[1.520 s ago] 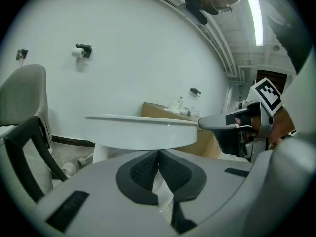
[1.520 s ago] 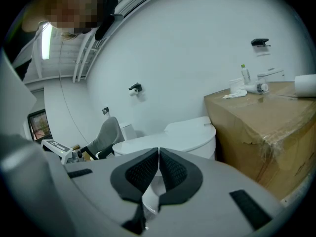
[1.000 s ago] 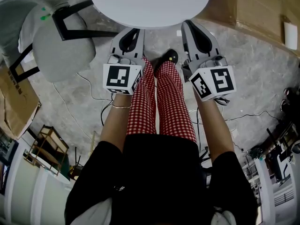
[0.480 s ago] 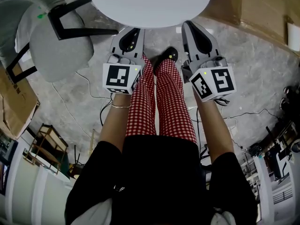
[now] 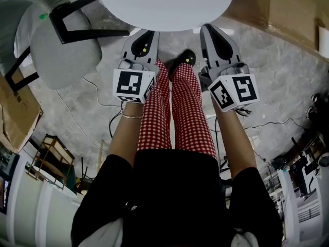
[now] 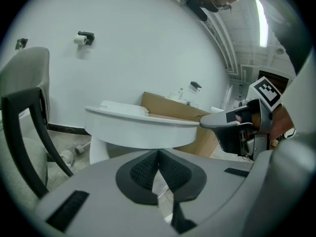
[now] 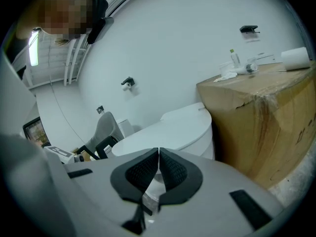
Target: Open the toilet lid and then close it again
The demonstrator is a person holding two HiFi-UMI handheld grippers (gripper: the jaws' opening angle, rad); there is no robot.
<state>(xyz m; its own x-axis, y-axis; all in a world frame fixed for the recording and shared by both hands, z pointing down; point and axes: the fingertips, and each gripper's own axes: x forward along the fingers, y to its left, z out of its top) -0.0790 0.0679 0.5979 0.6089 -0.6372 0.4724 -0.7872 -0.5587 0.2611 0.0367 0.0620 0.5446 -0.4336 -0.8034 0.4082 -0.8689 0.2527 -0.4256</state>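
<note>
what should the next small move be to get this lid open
Probably part the jaws of the right tool and ease it forward to the front rim of the toilet lid. The lid lies flat and closed, this tool and the left tool sit near its front edge, and both have jaws shut on nothing, so neither can grip the rim yet.

Smooth, lightly glossy white finish on the toilet lid [image 5: 164,4], plastic by the look. Matt grey plastic shells on the left gripper [image 6: 158,154] and right gripper [image 7: 158,152], with black, finely ribbed, rubbery-looking pads [image 6: 142,171]. Rough, mottled grey concrete for the floor [image 5: 288,81]. Matt brown cardboard, creased along the edge, for the box [image 7: 256,117]. Grey cloth over the chair [image 5: 64,53] seat, on a matt black frame. Red-and-white checked cloth for the trousers [image 5: 177,112]. Smooth matt white on the wall [image 6: 138,48].
</note>
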